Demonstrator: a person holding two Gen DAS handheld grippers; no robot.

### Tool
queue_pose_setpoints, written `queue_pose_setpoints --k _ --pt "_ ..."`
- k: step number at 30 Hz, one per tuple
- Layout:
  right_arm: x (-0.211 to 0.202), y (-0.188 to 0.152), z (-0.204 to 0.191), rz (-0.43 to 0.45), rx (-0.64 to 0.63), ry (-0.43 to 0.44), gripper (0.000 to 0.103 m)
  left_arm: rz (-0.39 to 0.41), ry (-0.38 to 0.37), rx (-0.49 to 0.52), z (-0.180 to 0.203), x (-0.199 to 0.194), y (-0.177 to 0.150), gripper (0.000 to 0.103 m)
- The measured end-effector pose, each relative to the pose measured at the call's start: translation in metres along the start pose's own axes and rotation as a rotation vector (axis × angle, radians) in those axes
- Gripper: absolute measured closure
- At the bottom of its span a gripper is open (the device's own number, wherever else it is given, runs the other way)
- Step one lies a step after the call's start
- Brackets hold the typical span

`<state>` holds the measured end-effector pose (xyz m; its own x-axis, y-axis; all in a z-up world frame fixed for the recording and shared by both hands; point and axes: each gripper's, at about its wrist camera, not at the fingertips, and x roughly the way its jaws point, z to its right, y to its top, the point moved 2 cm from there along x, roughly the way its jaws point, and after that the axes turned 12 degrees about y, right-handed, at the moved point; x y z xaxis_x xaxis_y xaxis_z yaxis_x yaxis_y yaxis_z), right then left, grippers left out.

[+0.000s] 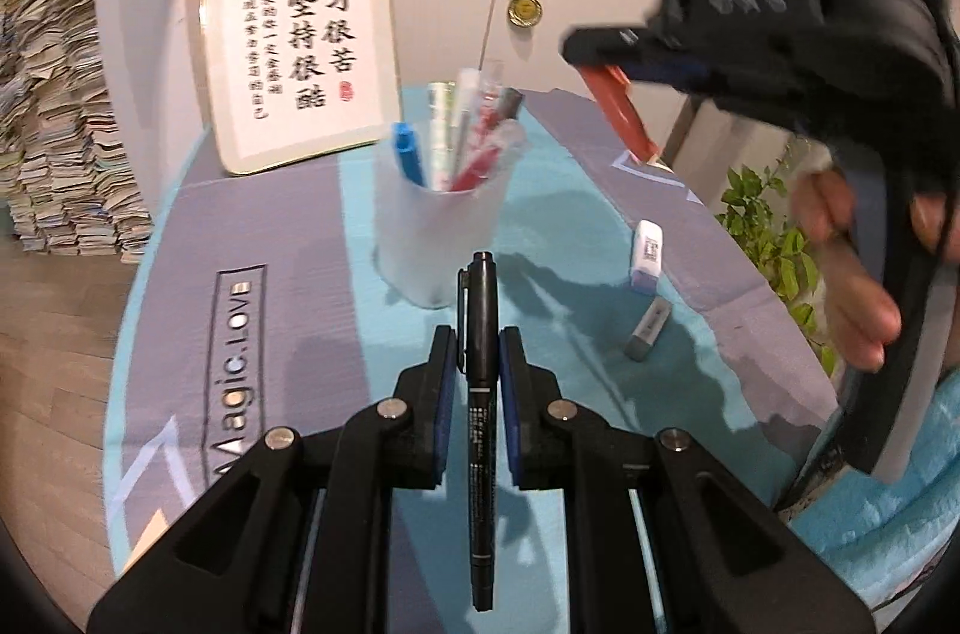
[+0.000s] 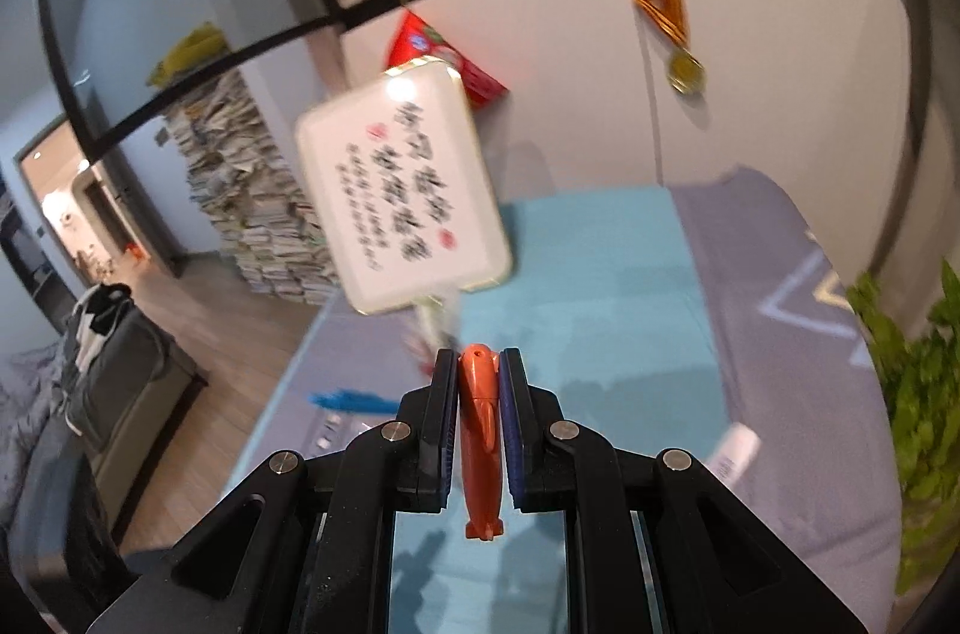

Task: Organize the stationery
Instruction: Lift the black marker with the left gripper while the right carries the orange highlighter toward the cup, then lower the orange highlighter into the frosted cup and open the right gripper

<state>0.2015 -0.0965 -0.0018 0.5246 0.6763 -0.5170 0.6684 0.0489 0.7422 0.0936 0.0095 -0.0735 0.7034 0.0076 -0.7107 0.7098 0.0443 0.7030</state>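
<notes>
A black marker pen (image 1: 482,394) with a clipped cap and fine white print along its barrel is held clear of the desk, lengthwise between two padded fingers, cap end forward. Beyond it a frosted white pen cup (image 1: 433,220) stands upright on the blue-and-grey desk mat (image 1: 288,226), holding a blue marker, red pens and clear-capped ones, while an orange pen (image 2: 479,442) is likewise gripped lengthwise. On the mat right of the cup lie a white correction tape (image 1: 647,254) and a small grey eraser-like piece (image 1: 647,331), close together.
</notes>
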Motion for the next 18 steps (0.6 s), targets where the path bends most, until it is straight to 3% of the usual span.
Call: queue_pose_setpoints --k 7,18 --pt "0.033 0.018 -0.029 0.008 -0.060 -0.024 0.089 0.024 0.032 -0.041 -0.025 -0.011 -0.002 0.091" --pt "0.073 0.018 -0.030 -0.051 -0.062 -0.040 0.089 0.028 0.047 -0.066 -0.043 -0.003 0.000 0.091"
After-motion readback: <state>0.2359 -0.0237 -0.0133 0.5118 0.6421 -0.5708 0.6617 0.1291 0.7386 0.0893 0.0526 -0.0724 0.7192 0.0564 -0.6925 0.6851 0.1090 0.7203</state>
